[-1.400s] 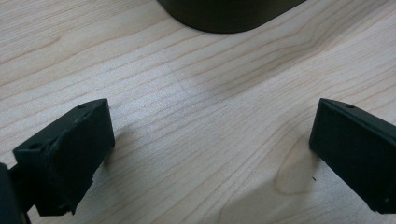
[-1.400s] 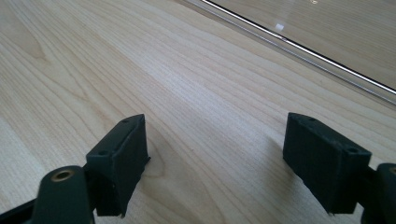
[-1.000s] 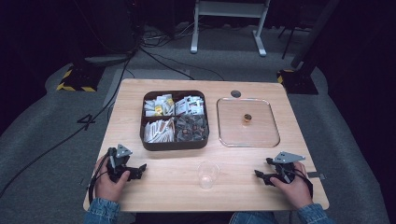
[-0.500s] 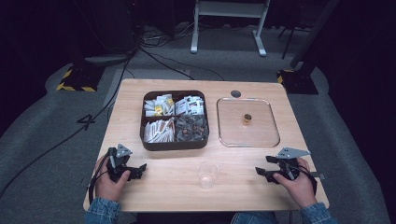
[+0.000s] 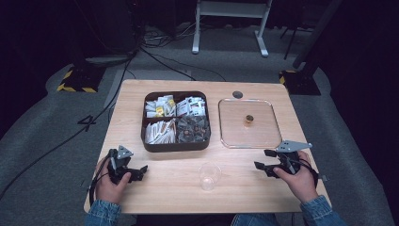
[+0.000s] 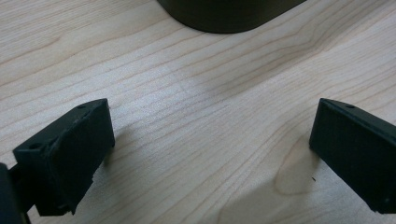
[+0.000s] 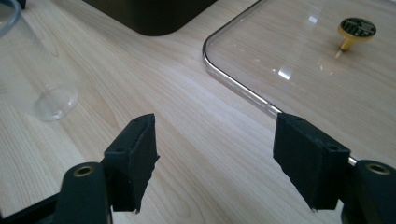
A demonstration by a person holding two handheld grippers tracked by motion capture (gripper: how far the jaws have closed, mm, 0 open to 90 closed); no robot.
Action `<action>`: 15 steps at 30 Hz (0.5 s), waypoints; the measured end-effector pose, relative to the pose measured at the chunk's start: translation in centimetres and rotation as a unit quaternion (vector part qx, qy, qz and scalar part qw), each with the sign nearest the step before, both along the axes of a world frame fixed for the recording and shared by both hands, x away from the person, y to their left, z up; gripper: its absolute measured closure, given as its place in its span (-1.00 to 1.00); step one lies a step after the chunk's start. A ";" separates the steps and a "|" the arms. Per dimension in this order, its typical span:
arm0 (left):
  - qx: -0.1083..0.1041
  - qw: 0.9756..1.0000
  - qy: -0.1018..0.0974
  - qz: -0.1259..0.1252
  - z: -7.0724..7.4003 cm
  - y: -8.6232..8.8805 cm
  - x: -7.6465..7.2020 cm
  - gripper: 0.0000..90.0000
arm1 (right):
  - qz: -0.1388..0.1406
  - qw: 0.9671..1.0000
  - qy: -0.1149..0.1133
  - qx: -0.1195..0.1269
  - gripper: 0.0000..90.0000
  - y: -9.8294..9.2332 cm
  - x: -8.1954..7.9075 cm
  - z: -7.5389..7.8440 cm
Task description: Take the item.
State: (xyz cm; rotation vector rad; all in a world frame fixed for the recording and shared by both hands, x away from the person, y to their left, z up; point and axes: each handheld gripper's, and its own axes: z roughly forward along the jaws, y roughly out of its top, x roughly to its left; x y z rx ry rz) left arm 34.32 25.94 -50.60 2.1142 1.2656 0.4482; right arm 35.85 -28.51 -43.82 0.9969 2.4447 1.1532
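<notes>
the right gripper had just lifted a little off the table, its wide empty jaws closing slightly, likely heading for the clear cup between both hands, while the left gripper rested wide open

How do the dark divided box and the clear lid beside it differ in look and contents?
The box is dark, opaque and deep, split into four compartments; the lid is clear, flat and undivided, with a silver rim. The box is packed with packets, while the lid bears nothing beyond its small gold knob at the middle. Both are squarish with rounded corners, sit side by side on the wooden table, and neither is touched by a gripper.
</notes>
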 end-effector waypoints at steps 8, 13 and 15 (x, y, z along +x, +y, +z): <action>0.000 1.000 0.002 -0.001 0.0 0.0 -0.1 -0.99 | 0.014 1.000 -0.012 0.009 -0.34 1.0 0.9 1.7; 0.000 1.000 0.002 -0.001 0.0 0.0 -0.1 -0.99 | 0.021 0.999 -0.019 0.015 -0.35 1.7 1.3 2.7; 0.000 1.000 0.002 0.000 0.0 0.0 -0.1 -0.99 | 0.025 0.999 -0.023 0.018 -0.37 2.1 1.7 3.1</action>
